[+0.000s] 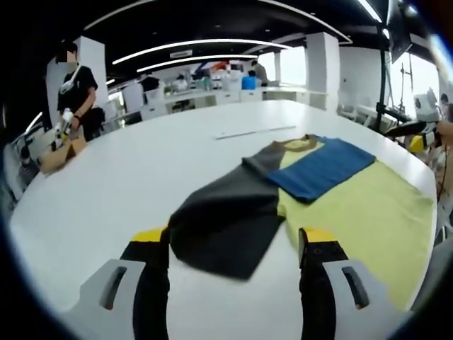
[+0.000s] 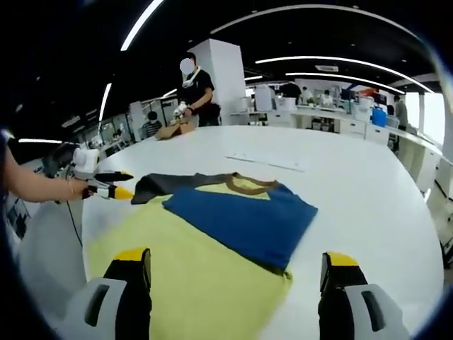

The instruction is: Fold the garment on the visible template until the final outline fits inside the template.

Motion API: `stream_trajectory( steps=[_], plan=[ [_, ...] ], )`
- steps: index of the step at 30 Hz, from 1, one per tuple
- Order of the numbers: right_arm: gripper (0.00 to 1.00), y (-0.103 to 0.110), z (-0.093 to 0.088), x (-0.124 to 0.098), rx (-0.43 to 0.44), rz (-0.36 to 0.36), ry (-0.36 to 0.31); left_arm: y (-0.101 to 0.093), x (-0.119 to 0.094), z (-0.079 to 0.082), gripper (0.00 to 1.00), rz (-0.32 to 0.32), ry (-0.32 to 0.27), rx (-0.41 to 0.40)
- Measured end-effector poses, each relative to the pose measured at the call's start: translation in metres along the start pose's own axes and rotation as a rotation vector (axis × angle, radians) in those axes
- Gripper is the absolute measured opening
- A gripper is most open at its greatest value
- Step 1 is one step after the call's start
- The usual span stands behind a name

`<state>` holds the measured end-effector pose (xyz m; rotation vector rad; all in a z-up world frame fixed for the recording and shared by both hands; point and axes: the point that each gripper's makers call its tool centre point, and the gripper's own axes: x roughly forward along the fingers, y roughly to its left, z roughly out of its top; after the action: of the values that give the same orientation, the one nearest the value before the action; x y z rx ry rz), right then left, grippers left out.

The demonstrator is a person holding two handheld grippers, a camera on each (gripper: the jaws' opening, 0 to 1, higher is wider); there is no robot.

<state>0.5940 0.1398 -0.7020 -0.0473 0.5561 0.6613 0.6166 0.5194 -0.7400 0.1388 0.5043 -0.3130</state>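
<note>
Item: one garment [image 1: 340, 205], a yellow-green shirt with a brown collar, lying flat on a white surface [image 1: 127, 184]. One sleeve is dark grey [image 1: 226, 227], the other blue [image 1: 322, 168].

In the left gripper view we see the grey sleeve spread toward the camera, its end lying between our left gripper [image 1: 233, 248] jaws; the jaws stand wide apart and hold nothing. The blue sleeve is folded across the chest.

In the right gripper view we see the right gripper [image 2: 237, 273] over the yellow hem, jaws likewise spread and empty. The left gripper appears there at the left, held by a hand [image 2: 74, 188], its yellow tips just beside the grey sleeve.

Surroundings: one thin pale strip [image 1: 255, 132] on the surface beyond the collar, well apart from the garment. One person in black [image 2: 195, 88] stands at the far edge handling a brown cardboard box [image 2: 173, 129]; its contents we cannot tell. Several seated people and desks beyond.
</note>
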Motion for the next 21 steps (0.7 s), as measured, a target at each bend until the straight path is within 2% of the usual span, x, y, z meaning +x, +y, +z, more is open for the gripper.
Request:
stream_trajectory(
  steps=[6,13,19,21],
  plan=[
    [0.99,0.012,0.004,-0.01,-0.023,0.031,-0.007,0.015,-0.002,-0.001,0.71,0.035,-0.004,-0.022],
    [0.99,0.029,0.007,-0.019,-0.047,0.079,-0.019,0.034,-0.005,-0.011,0.68,0.07,0.02,-0.051],
    [0.99,0.032,0.008,-0.025,-0.04,0.075,-0.03,0.048,-0.004,-0.018,0.57,0.097,0.037,-0.098],
    [0.99,0.032,0.008,-0.026,-0.031,0.074,-0.038,0.054,-0.003,-0.02,0.5,0.114,0.044,-0.092]
  ],
)
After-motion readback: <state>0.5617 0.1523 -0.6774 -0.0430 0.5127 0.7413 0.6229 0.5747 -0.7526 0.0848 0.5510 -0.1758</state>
